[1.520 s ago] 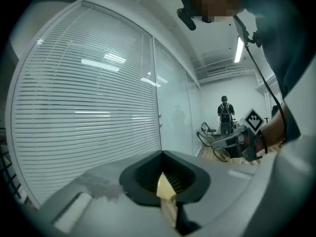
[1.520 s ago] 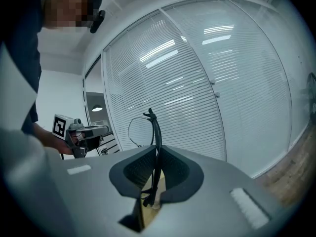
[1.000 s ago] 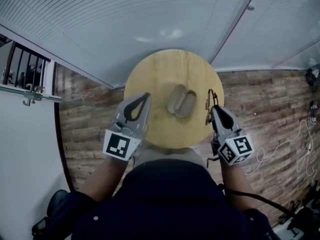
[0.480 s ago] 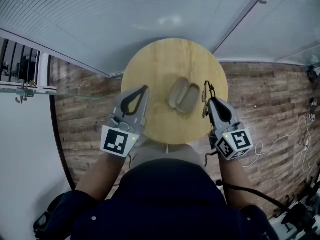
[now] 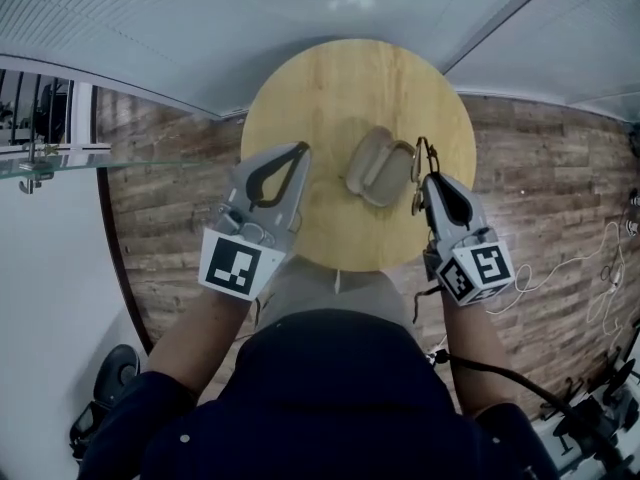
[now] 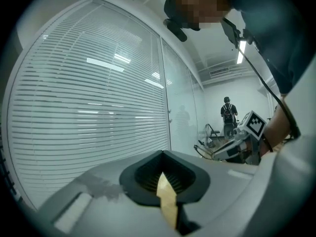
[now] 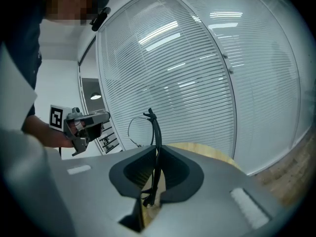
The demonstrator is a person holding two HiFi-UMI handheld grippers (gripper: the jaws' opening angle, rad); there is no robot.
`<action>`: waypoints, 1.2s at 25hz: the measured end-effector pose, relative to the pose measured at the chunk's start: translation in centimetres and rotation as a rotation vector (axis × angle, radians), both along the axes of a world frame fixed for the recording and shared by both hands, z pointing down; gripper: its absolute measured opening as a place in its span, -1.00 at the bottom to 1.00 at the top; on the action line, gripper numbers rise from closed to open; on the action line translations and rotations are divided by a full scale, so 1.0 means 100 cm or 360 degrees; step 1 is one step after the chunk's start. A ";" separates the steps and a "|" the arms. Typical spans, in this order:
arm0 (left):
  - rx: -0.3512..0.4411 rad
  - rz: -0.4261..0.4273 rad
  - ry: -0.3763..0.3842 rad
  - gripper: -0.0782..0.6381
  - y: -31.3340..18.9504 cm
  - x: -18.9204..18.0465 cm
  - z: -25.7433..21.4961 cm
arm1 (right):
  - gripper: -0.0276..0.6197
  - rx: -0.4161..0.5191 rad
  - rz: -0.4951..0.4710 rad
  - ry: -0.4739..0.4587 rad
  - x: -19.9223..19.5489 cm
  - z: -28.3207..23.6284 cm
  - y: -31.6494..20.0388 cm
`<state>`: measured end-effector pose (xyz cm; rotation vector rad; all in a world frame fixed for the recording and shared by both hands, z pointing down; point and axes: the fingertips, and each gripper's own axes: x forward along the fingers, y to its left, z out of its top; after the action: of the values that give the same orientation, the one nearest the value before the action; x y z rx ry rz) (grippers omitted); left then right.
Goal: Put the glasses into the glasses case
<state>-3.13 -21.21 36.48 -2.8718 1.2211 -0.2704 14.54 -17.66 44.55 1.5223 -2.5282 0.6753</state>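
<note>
An open beige glasses case point(image 5: 376, 167) lies on the round wooden table point(image 5: 330, 88), right of its middle. My right gripper point(image 5: 428, 180) is shut on a pair of thin dark-framed glasses point(image 5: 419, 171), held upright just right of the case. In the right gripper view the glasses point(image 7: 155, 132) stand between the jaws of the right gripper point(image 7: 157, 151), one lens rim to the left, the table point(image 7: 210, 153) beyond. My left gripper point(image 5: 301, 149) is shut and empty over the table's left part, left of the case. Its tips meet in the left gripper point(image 6: 163, 154) view.
Brown plank floor point(image 5: 170, 218) surrounds the table. Loose cables point(image 5: 575, 273) lie at the right. A glass wall with blinds point(image 5: 200, 28) runs behind the table. A glass rail point(image 5: 60, 158) is at the left. A person point(image 6: 227, 115) stands far off.
Both grippers have sunk and moved forward toward the table. The right one, still holding the glasses, now sits close beside the case's right edge.
</note>
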 end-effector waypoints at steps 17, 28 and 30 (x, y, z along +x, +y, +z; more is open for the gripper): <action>-0.0107 0.0039 -0.0019 -0.78 -0.013 0.007 0.056 | -0.80 -0.0085 -0.0014 -0.0014 -0.013 0.053 -0.021; -0.0217 -0.0035 -0.0049 -0.78 -0.026 -0.010 0.098 | -0.80 -0.0162 -0.0012 -0.0012 -0.017 0.095 -0.032; -0.0212 -0.0051 -0.0035 -0.78 -0.030 -0.012 0.101 | -0.80 -0.0186 -0.0007 -0.0005 -0.015 0.107 -0.031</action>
<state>-4.29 -24.23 46.60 -2.9532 1.2944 -0.3974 13.05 -20.80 55.23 1.4781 -2.4459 0.8099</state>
